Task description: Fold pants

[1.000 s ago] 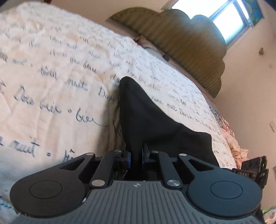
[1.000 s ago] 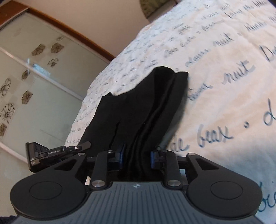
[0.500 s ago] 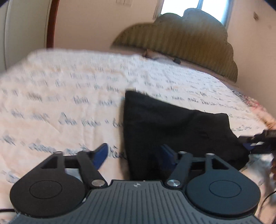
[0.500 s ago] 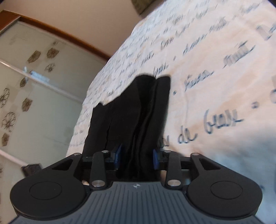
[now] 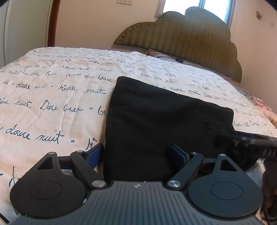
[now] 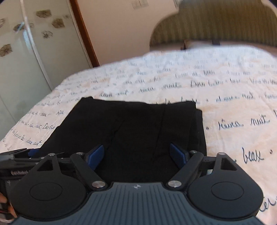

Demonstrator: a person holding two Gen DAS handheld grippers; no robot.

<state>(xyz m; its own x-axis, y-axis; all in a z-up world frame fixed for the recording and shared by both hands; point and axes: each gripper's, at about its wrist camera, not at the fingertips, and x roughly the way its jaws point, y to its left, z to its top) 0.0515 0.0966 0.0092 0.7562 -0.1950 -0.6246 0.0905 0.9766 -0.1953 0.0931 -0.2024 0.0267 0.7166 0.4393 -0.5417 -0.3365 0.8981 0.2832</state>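
Note:
The black pants (image 5: 161, 121) lie folded into a compact stack on the white bedspread with blue script; they also show in the right wrist view (image 6: 138, 128). My left gripper (image 5: 136, 152) is open just above the near edge of the stack, holding nothing. My right gripper (image 6: 138, 152) is open over the near edge of the same stack, empty. The right gripper (image 5: 245, 142) shows at the right edge of the left wrist view, and the left gripper (image 6: 19, 159) at the left edge of the right wrist view.
The bedspread (image 5: 52, 97) stretches back to an olive padded headboard (image 5: 187, 39). A window (image 5: 214, 8) sits above it. A glass wardrobe door with flower prints (image 6: 29, 52) stands on the left. Pink fabric (image 5: 266, 112) lies at the bed's right edge.
Both grippers were shut on the pants a second ago; both have opened, let go and levelled out. The pants now lie flat on the bed.

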